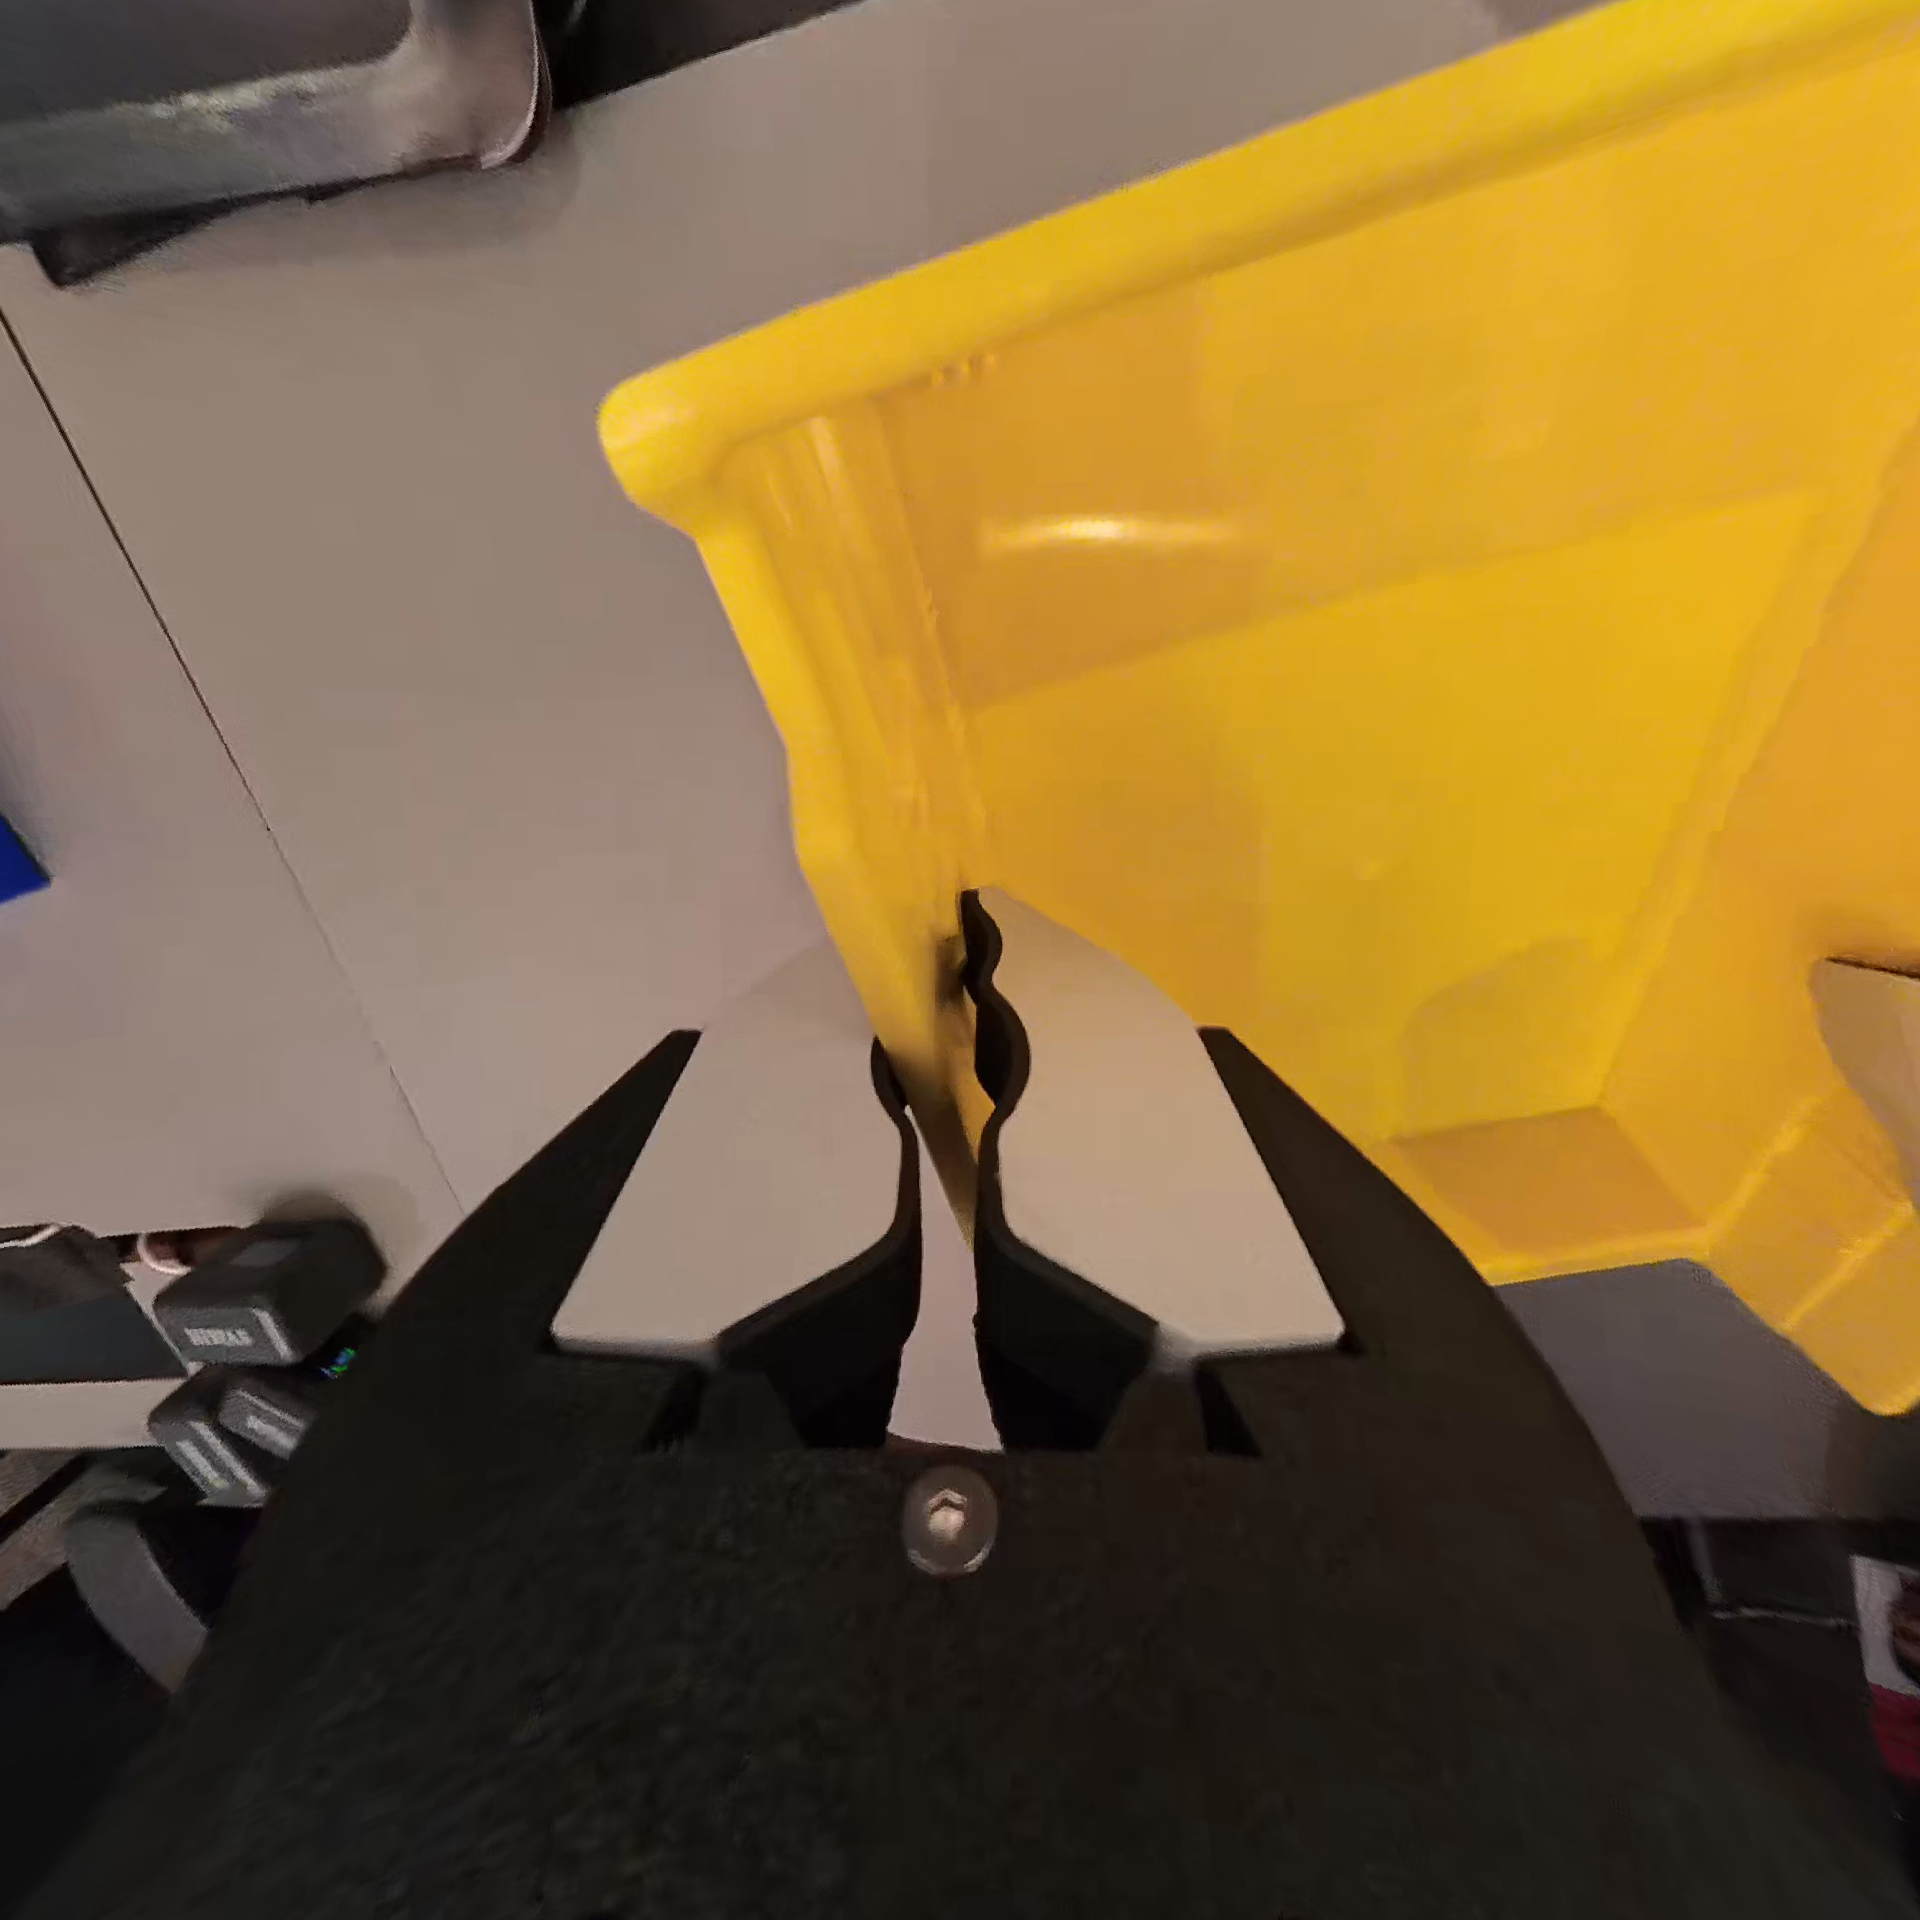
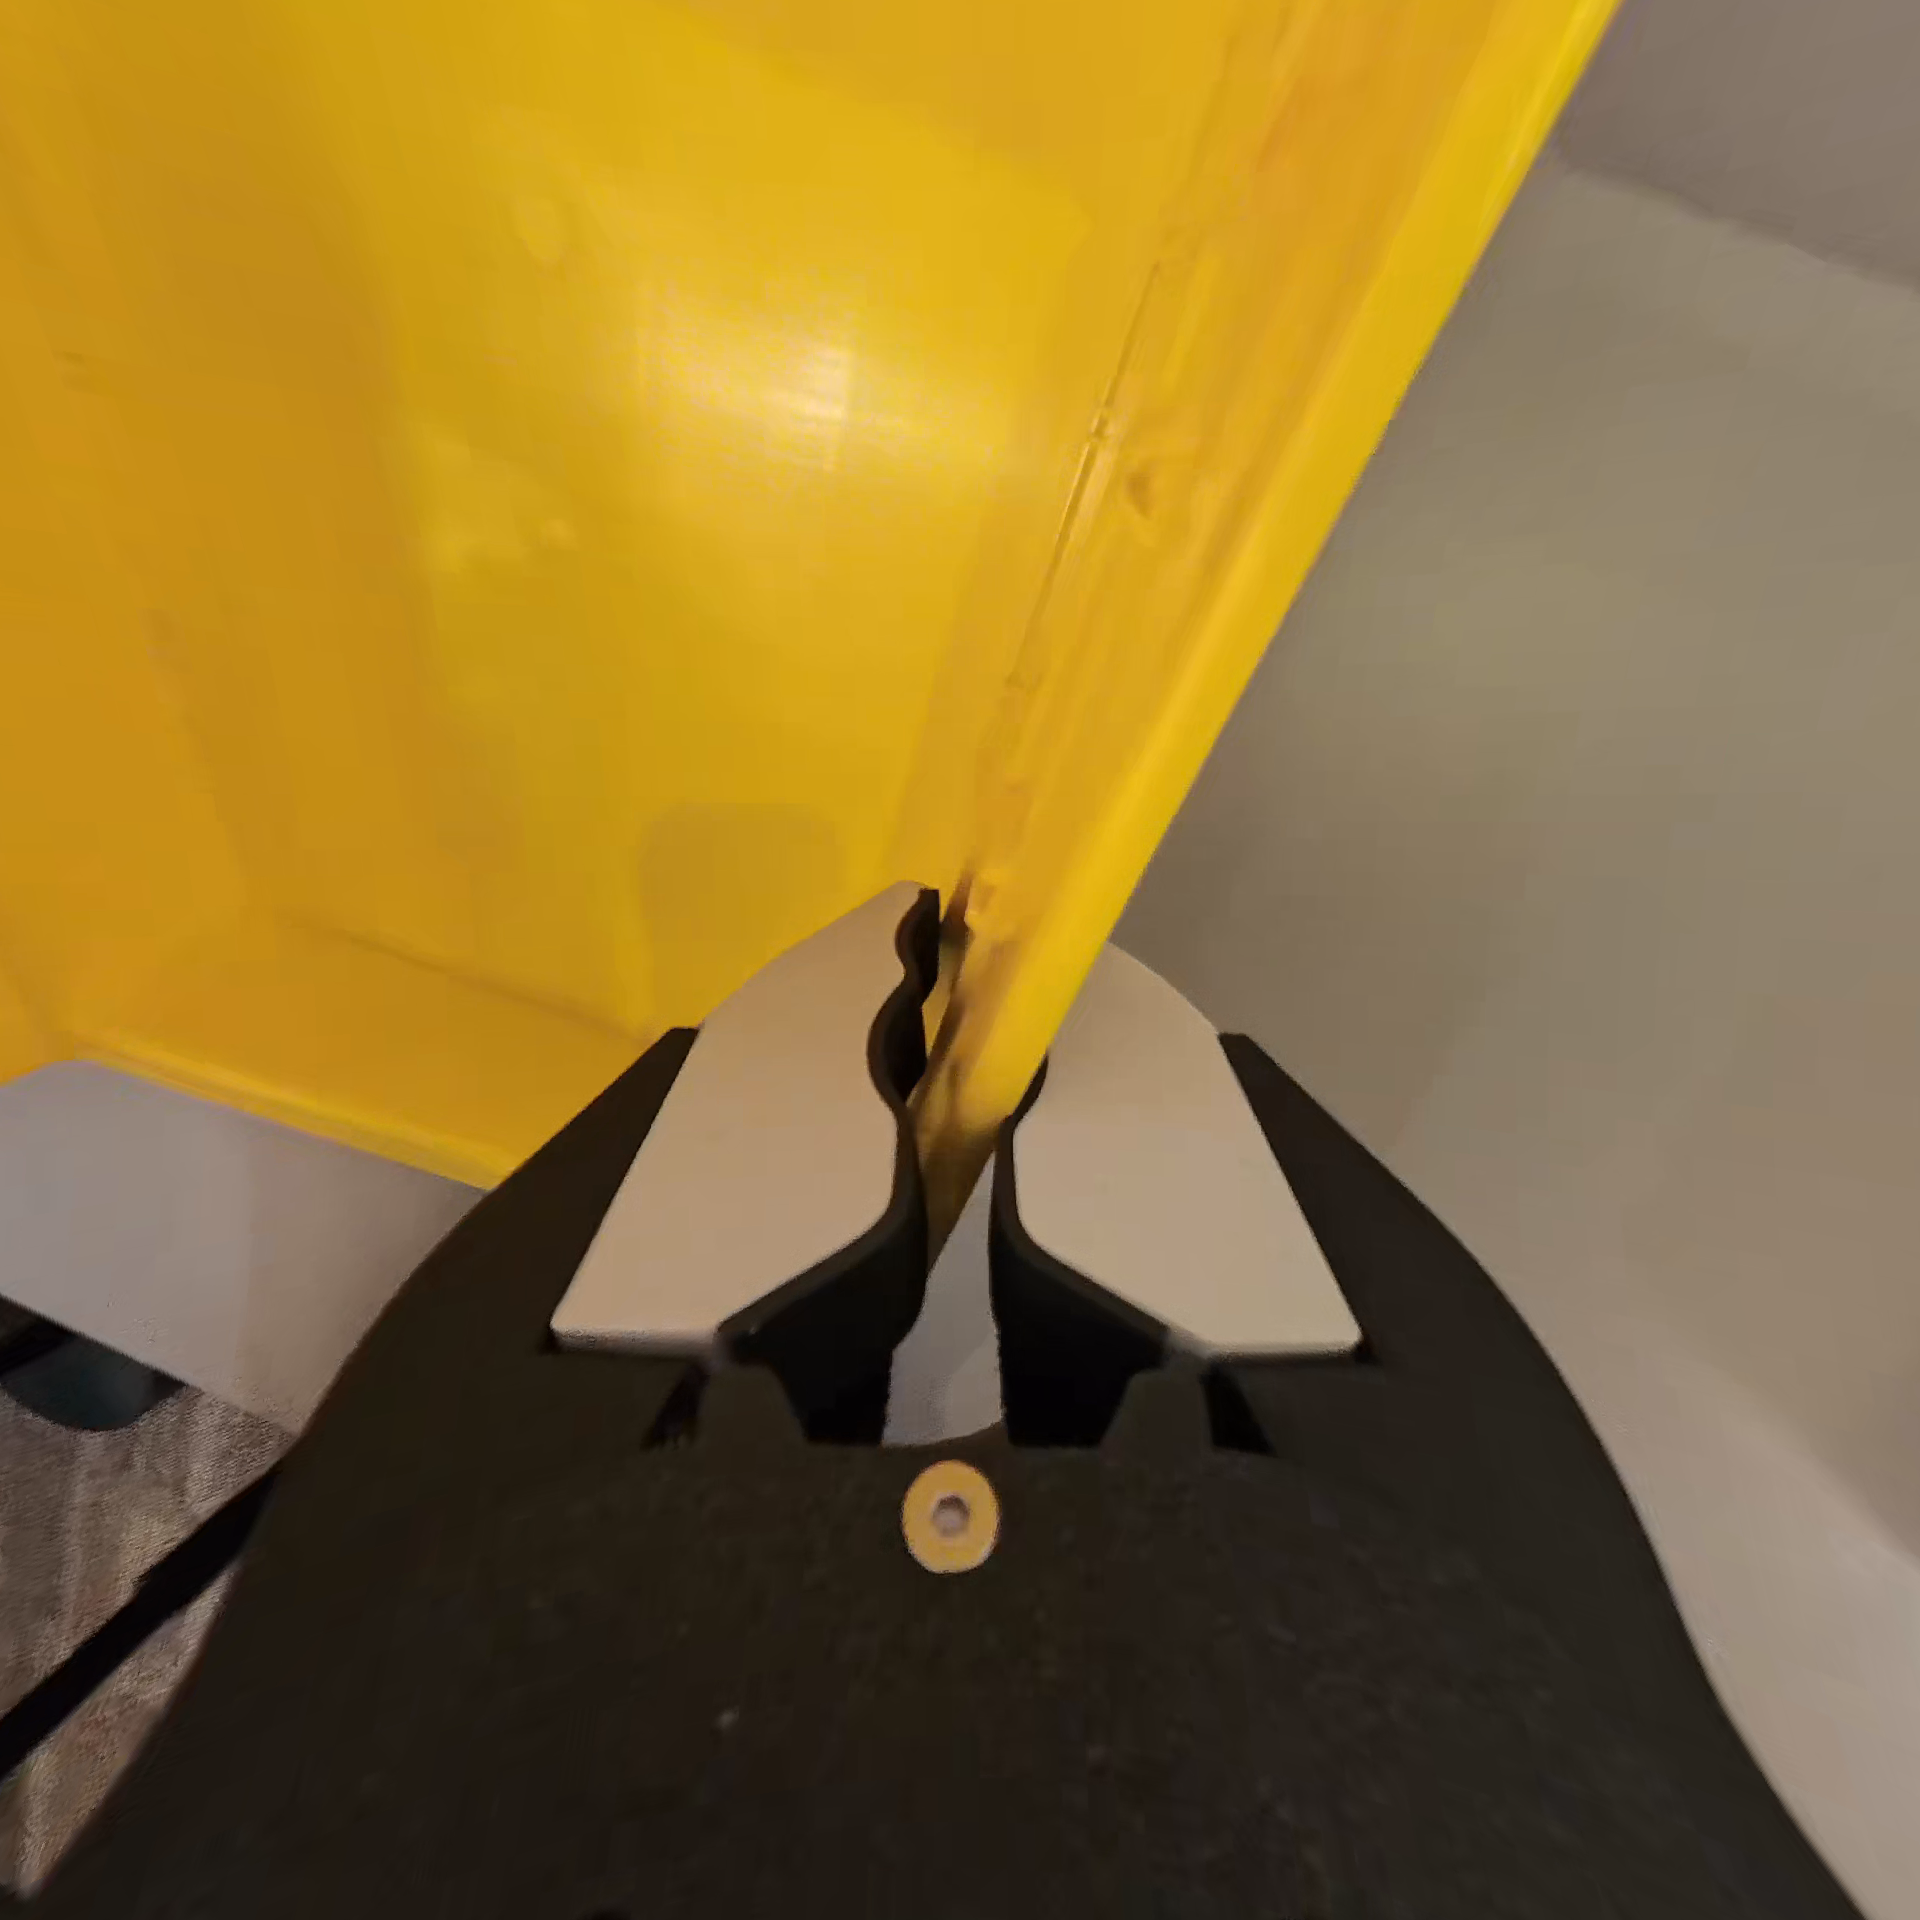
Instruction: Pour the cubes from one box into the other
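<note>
Both grippers are pinching the yellow box [image 1: 1351, 727] by opposite side walls — the left gripper [image 1: 951, 997] is clamping the wall near a rounded corner of the rim, the right gripper [image 2: 951, 997] is clamping the far wall, jaws pressed tight on thin plastic in each case. The box is hanging tilted above the pale tabletop [image 1: 416, 623], its low cut-out front dipping away; its inside is showing bare in both views, no cubes visible in it. A sliver of blue [image 1: 21, 862] is peeking in at the left edge — possibly the other box, I cannot tell. Dark blocks [image 1: 260, 1299] are lying off the table edge, and a grey bundle [image 1: 260, 114] is sitting at the far side. Judging from this, the tip-out is at or near its end. To finish well, both hands should be rotating together about one axis — any twist between them would be flexing the walls and loosening the pinch. Keeping the open front over the receiving box, and the grips deep on the rims, looks wise; thin slick plastic may be slipping.
</note>
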### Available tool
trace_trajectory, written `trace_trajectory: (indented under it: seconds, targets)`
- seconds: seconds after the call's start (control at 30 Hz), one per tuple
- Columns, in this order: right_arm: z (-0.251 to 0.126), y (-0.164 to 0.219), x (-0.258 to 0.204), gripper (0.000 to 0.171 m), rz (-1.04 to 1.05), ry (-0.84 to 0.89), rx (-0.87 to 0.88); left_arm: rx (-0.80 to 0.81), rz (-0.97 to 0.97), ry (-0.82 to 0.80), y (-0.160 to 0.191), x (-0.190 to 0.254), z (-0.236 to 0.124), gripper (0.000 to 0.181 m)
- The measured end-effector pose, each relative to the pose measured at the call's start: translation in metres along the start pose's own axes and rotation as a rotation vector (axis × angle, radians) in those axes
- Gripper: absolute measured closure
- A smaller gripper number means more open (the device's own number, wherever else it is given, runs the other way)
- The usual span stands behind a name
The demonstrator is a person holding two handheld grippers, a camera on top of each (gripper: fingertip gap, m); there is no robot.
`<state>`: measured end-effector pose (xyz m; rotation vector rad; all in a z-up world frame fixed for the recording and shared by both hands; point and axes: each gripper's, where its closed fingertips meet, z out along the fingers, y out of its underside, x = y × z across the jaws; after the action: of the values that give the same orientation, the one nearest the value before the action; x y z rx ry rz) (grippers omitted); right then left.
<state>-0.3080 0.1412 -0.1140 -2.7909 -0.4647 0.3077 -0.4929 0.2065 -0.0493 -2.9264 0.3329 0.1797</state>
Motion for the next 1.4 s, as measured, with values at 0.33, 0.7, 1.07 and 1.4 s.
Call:
trace_trajectory:
  seconds: [0.33,0.7,1.07,1.4]
  targets:
    - [0.044,-0.026,-0.001,0.159,-0.003,-0.083,-0.138,-0.133,-0.035,0.165,-0.018,-0.022,0.083,0.178]
    - [0.04,-0.054,0.004,0.146,0.02,-0.117,0.06,-0.073,-0.037,0.095,-0.026,-0.028,0.088,0.157]
    - [-0.156,-0.053,0.066,0.122,-0.358,-0.056,0.808,0.58,-0.074,0.3,-0.021,0.024,-0.099,0.134]
    - [-0.217,0.113,0.254,0.111,-0.33,0.239,0.929,1.054,-0.3,0.241,0.141,0.097,-0.116,0.123]
